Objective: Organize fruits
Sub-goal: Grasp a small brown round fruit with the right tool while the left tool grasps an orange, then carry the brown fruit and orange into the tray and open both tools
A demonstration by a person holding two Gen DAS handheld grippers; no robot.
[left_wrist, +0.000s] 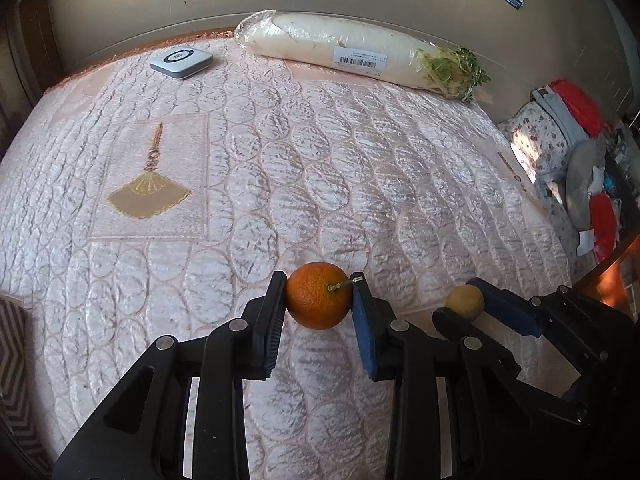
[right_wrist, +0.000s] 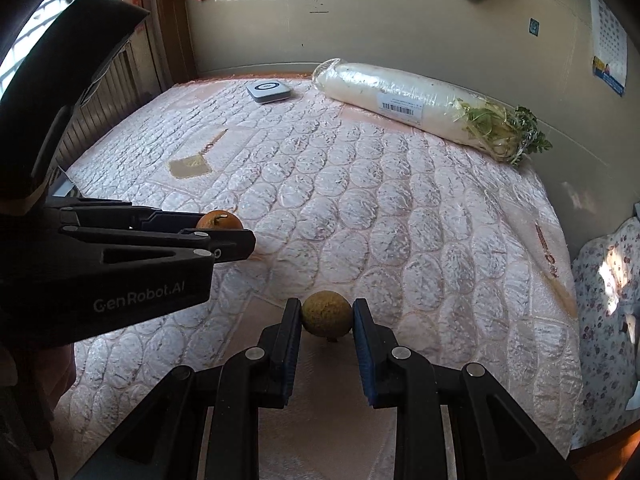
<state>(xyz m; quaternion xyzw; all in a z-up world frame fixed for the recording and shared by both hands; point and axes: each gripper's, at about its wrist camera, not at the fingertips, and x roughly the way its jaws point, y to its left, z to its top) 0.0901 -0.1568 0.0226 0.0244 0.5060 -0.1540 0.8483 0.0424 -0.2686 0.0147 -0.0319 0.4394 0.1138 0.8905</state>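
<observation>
An orange (left_wrist: 319,295) with a short stem sits between the pads of my left gripper (left_wrist: 319,289), which is shut on it just above the pink quilted cloth (left_wrist: 280,168). To its right, my right gripper (left_wrist: 466,300) is shut on a small yellow-brown round fruit (left_wrist: 465,302). In the right wrist view that fruit (right_wrist: 327,314) is pinched between both pads of the right gripper (right_wrist: 327,312), low over the cloth (right_wrist: 360,208). The left gripper (right_wrist: 236,236) reaches in from the left there, with the orange (right_wrist: 219,220) partly hidden behind its fingers.
A long wrapped white radish (left_wrist: 360,54) with green tops lies along the far edge by the wall; it is the radish (right_wrist: 424,110) at the back right. A small grey flat device (left_wrist: 181,61) lies at the far left. Clutter and floral fabric (left_wrist: 560,152) sit beyond the right edge.
</observation>
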